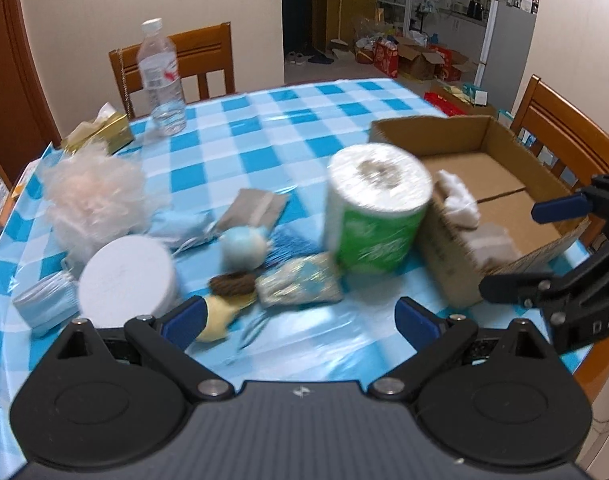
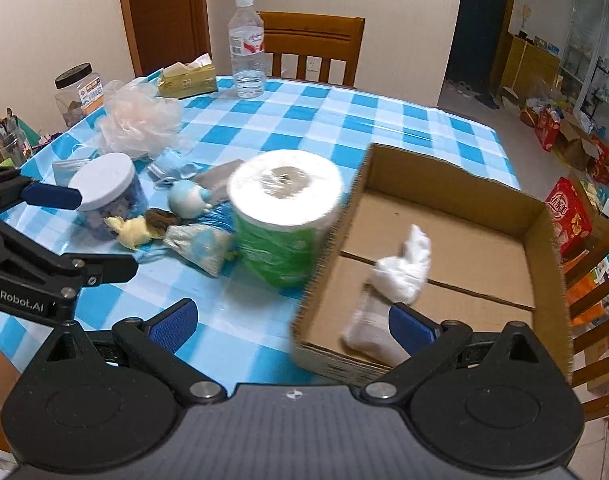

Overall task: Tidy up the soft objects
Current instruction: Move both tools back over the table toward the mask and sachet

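A toilet roll (image 1: 378, 208) in green wrap stands upright on the checked table, touching the left wall of an open cardboard box (image 1: 476, 172). A white cloth bundle (image 2: 404, 268) lies inside the box (image 2: 476, 240) at its near left corner. Left of the roll (image 2: 284, 216) lie a blue plush ball (image 1: 242, 248), a yellow plush (image 1: 216, 320), a patterned pouch (image 1: 300, 284), a grey cloth (image 1: 252, 208) and a pink bath pouf (image 1: 92, 196). My left gripper (image 1: 300, 320) is open and empty above the pouch. My right gripper (image 2: 292, 326) is open and empty at the box's near edge.
A jar with a white lid (image 1: 126, 280) and folded face masks (image 1: 44, 304) sit at the near left. A water bottle (image 1: 162, 80) and a gold tissue pack (image 1: 100, 132) stand at the far left. Wooden chairs (image 1: 192, 60) flank the table.
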A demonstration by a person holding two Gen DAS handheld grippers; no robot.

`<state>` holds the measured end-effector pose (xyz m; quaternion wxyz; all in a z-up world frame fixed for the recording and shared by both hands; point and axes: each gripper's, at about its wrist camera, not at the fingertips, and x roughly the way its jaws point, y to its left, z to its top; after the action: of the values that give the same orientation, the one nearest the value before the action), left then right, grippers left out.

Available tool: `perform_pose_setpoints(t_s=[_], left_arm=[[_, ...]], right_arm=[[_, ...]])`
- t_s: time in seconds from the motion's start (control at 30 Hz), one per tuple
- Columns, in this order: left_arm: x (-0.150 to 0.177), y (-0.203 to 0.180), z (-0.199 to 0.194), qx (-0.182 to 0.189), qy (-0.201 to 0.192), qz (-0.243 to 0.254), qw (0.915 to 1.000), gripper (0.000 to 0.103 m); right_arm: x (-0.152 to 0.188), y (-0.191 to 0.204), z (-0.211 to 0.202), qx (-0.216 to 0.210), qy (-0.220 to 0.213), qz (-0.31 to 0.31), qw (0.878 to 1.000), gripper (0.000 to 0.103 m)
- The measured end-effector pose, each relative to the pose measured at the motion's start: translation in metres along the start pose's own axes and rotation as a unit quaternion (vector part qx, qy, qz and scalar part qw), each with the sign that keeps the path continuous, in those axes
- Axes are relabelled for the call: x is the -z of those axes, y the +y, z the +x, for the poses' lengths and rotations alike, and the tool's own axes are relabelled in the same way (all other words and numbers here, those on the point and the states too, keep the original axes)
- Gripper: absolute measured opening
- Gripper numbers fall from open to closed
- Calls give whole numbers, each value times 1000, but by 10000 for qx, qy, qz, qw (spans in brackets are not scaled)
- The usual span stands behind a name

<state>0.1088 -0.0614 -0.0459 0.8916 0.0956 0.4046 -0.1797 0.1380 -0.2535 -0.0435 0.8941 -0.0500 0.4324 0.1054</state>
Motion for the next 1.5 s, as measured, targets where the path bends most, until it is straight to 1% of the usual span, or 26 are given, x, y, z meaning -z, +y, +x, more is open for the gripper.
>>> perform_pose_setpoints(t_s=[0.17,0.37,0.53,0.77,0.9,1.0,1.1,1.2,1.4,1.5], left_arm=[[14,38,-2,-6,103,39,9999,100],[29,85,-2,53,134,-94,9999,100],[39,119,2,7,175,-194,9997,100],[52,157,13,-166,404,-540,9976,100],[56,166,22,-278,534,-649,9961,100],[56,170,26,-488,607,-744,9942,100],[54,176,29,-551,649,-918,9921,100],[53,178,33,-712,721,-963,9902,100],[52,183,40,-849,833,-1066,9872,100],[51,184,42,-844,869,-1114,9864,100]], right_arm=[[-9,37,11,71,78,34,9999,103],[-22,79,28,72,195,-21,9998,103],[-32,112,38,123,290,-119,9994,103],[-38,139,48,63,418,-350,9985,103],[-40,147,60,-56,469,-473,9978,103],[-41,149,71,-260,488,-591,9967,103],[-44,150,85,-408,518,-690,9954,103],[-45,150,98,-493,491,-796,9944,103],[-47,153,126,-410,415,-1284,9900,103],[-48,155,140,-379,396,-1526,9868,103]])
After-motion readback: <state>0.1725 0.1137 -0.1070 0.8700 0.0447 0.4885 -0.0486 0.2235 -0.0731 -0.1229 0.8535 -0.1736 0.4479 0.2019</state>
